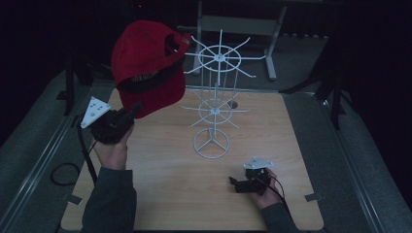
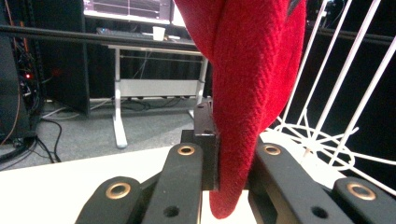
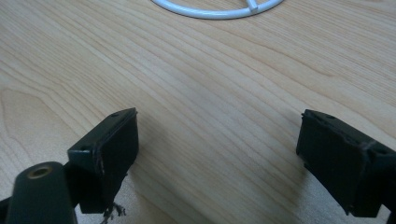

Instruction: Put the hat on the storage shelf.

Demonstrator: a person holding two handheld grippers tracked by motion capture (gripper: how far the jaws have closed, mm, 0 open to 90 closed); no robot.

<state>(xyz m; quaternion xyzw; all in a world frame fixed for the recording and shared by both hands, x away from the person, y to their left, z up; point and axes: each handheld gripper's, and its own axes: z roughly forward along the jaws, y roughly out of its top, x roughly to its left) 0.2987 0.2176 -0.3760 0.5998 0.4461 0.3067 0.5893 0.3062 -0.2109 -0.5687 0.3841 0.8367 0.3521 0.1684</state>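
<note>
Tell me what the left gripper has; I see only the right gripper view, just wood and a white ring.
Observer: The left gripper is shut on a red cap, held up off the table.
Operator: Which part is gripped?
Observer: A fold of red fabric at the cap's lower edge, pinched between the jaws.
Operator: What is that white ring?
Observer: The base of a white wire rack with two tiers of spokes; the cap hangs left of the upper tier.
</note>
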